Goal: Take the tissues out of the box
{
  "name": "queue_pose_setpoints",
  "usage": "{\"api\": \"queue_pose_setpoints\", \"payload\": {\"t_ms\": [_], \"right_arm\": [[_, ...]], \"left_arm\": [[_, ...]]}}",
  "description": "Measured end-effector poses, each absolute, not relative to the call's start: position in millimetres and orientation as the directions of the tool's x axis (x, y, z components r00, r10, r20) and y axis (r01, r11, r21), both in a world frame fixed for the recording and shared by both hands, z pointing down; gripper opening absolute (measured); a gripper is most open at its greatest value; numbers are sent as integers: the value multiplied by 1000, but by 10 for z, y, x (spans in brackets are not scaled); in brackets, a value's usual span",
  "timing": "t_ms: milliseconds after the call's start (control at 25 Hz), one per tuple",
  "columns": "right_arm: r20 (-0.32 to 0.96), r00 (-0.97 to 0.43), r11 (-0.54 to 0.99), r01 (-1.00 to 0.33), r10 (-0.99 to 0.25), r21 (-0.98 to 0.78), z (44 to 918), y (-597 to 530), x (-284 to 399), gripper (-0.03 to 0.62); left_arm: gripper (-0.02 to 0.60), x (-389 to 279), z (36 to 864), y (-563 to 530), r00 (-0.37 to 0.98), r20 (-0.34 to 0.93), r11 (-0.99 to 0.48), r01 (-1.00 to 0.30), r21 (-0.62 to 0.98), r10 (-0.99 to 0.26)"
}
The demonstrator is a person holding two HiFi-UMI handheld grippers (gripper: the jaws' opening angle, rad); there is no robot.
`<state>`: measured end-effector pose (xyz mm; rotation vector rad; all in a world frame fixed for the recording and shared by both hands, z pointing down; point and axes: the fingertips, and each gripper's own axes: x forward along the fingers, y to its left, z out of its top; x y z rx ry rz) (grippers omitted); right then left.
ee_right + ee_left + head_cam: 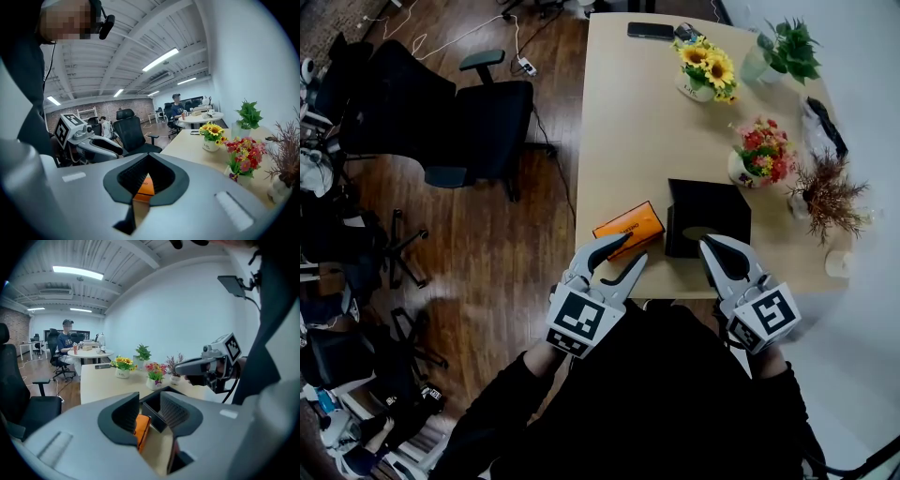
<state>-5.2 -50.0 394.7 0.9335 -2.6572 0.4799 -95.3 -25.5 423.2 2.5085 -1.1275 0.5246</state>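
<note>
Black tissue box [708, 211] just ahead of right hand-held gripper [713, 246]

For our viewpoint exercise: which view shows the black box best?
Head view: the whole black box shows from above. The left gripper view catches only a corner past its jaws; the right gripper view shows none.

On the pale wooden surface [619, 141], the orange cardboard tissue box [628, 228] lies at the near edge. The black square box [708, 217] sits just beside it on the right. Along the right side, from near to far, stand a vase of dried twigs [825, 192], a pot of red and pink flowers [759, 152], a pot of sunflowers [708, 67] and a green leafy plant [786, 49]. A black phone [651, 31] lies at the far edge. A black office chair [459, 122] stands on the floor to the left. The left claw [630, 251] hangs before the tissue box, and the right claw [706, 246] before the black box.
</note>
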Motion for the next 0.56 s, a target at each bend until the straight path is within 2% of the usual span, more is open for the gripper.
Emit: {"api": "queue_pose_setpoints", "payload": {"t_ms": [560], "right_arm": [[370, -738, 725, -657, -564, -207, 3983, -505, 30, 0]], "left_arm": [[123, -878, 4301, -229, 620, 484, -639, -754, 150, -618]]}}
